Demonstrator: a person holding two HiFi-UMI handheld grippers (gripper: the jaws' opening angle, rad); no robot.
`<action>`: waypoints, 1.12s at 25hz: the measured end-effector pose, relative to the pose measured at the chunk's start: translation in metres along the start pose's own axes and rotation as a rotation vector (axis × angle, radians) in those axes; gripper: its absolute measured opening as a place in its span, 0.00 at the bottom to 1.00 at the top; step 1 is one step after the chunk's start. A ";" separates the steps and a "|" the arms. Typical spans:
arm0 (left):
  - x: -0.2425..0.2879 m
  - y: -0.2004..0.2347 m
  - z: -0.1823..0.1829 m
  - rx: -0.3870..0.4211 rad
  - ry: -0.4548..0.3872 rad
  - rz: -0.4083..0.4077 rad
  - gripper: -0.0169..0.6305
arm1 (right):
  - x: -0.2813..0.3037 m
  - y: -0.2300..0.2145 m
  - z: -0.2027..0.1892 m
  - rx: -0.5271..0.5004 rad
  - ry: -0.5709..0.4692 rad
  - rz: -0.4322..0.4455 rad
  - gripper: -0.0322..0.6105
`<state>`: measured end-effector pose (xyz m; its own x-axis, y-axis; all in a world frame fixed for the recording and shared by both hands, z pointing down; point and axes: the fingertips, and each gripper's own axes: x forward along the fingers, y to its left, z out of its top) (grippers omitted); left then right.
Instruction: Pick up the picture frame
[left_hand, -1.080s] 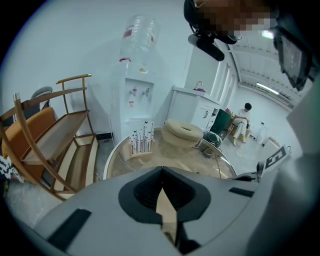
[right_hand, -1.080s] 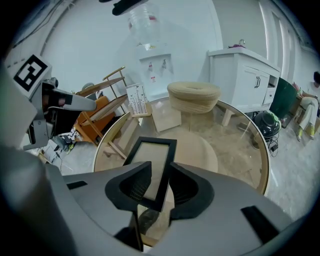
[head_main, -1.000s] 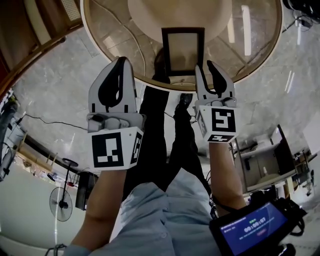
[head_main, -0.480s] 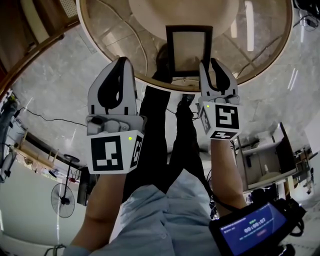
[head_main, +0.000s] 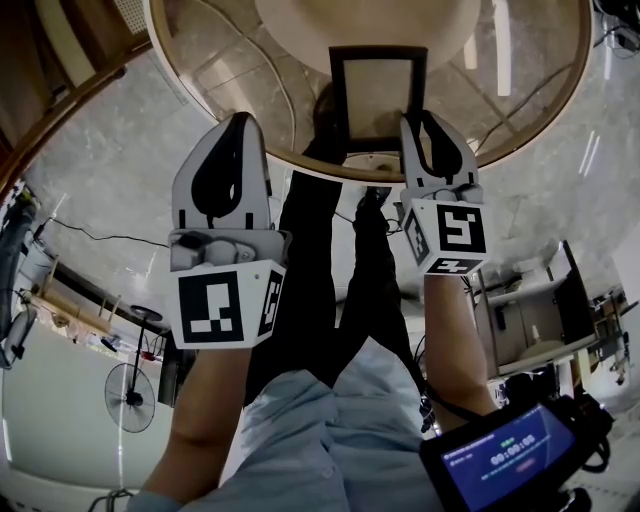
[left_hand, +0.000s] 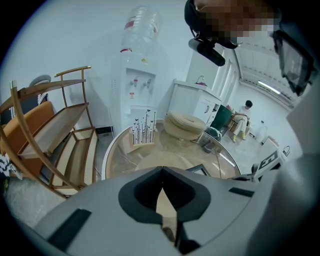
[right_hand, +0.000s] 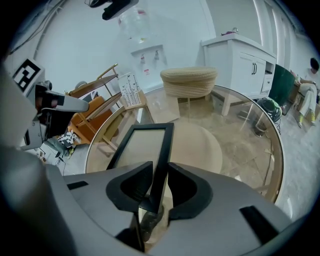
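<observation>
As its jaws had just been closing, the right gripper (right_hand: 160, 169) pinched the right-hand rail of the picture frame (right_hand: 139, 145), both pads looking pressed against the dark wood near its lower corner. The frame appeared to lie flat on the round glass table (right_hand: 276, 150), close to the near edge. The left gripper (left_hand: 161, 169) hung clenched and empty by the table's rim, beside the frame but apart from it. The step in hand looked like securing the grip. The next move would call for a firm squeeze and a straight lift, since a one-sided hold could let the frame tip or slip.
</observation>
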<state>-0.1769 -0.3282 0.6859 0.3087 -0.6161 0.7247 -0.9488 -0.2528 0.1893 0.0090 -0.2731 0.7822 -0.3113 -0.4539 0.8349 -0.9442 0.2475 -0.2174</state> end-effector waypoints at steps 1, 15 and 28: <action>0.000 0.000 0.000 0.000 -0.002 -0.001 0.04 | 0.000 0.000 0.000 0.005 0.002 0.000 0.22; -0.018 -0.005 0.023 -0.003 -0.042 0.008 0.04 | -0.021 -0.005 0.020 0.012 -0.011 -0.041 0.17; -0.055 -0.031 0.075 0.029 -0.158 0.000 0.04 | -0.070 -0.003 0.072 -0.036 -0.124 -0.053 0.17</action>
<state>-0.1595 -0.3425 0.5902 0.3176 -0.7254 0.6107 -0.9472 -0.2729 0.1684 0.0257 -0.3037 0.6882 -0.2744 -0.5691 0.7751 -0.9557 0.2503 -0.1545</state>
